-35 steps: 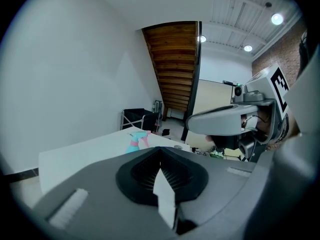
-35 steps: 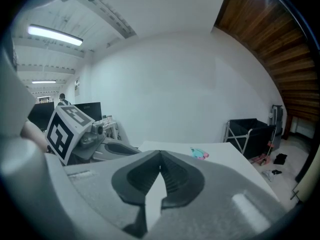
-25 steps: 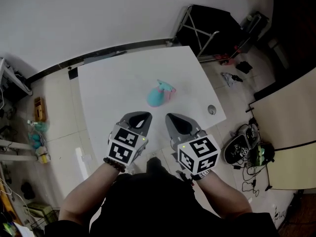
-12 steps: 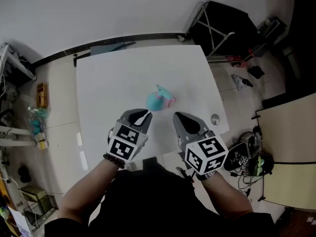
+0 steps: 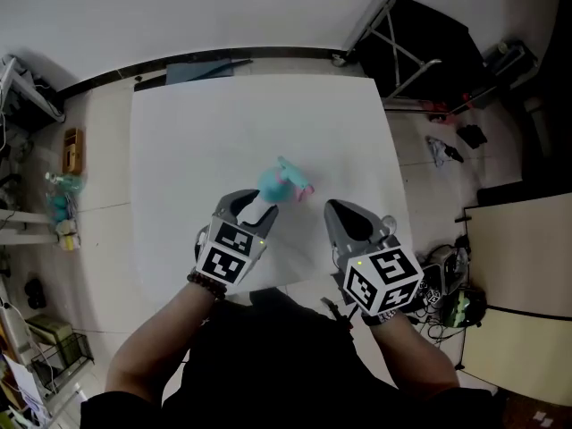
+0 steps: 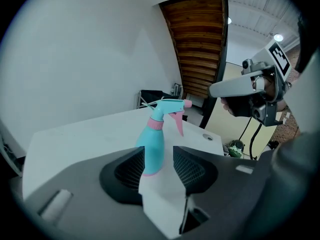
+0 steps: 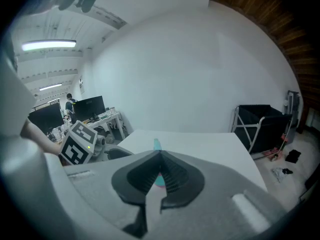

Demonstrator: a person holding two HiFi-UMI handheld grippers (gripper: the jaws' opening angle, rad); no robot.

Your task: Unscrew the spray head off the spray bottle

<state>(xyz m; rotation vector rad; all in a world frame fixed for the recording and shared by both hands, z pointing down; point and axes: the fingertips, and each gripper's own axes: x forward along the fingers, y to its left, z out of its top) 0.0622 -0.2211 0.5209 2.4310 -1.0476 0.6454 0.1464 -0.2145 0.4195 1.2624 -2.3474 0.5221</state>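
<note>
A turquoise spray bottle [image 5: 272,183] [image 6: 152,145] with a pink collar and pink trigger stands upright on the white table [image 5: 197,141]. Its spray head [image 6: 170,106] sits on top, nozzle to the right. My left gripper [image 5: 254,207] [image 6: 158,165] is just short of the bottle, its jaws opening with a gap; the bottle shows through the gap, beyond the pads and untouched. My right gripper [image 5: 348,219] [image 7: 160,175] hangs to the right of the bottle, jaws shut on nothing. In the right gripper view most of the bottle [image 7: 157,145] is hidden behind the jaws.
A small round disc [image 5: 386,221] lies near the table's right edge. A black folding rack [image 5: 420,38] stands on the floor at the back right. Cables and gear [image 5: 447,284] litter the floor to the right, shelves with items [image 5: 63,195] to the left.
Both grippers have moved forward toward the bottle. The left gripper's jaws went from shut to parted, now just short of the bottle. The right gripper stays shut.
</note>
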